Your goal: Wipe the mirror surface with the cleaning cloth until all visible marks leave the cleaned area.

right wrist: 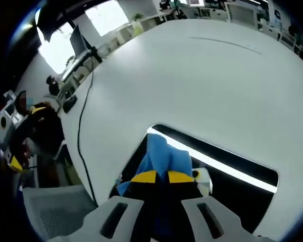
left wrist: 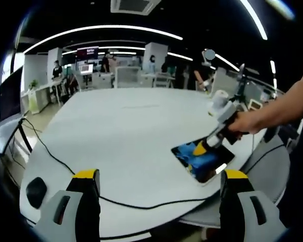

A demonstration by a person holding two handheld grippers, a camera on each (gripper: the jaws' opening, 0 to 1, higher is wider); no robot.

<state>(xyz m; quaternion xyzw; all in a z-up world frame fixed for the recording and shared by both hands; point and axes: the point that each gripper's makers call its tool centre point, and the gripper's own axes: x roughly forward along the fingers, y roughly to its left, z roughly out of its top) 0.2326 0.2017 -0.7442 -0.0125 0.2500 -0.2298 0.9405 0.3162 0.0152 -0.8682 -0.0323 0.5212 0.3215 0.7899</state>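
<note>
On the mirror (right wrist: 227,171) near the table's (left wrist: 131,131) right edge, the right gripper (right wrist: 161,177), clamped on the blue cloth (right wrist: 164,154), is mid-wipe and next needs strokes across unwiped glass, while the left gripper (left wrist: 159,176) hovers apart.

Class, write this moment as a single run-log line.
phase: wiping | right gripper: shut on blue cloth, pressed on mirror | left gripper: open, hovering over white table

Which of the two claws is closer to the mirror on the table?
The right claw: it presses the blue cloth onto the mirror. The left claw hangs open off the table's near edge, apart from the mirror.
</note>
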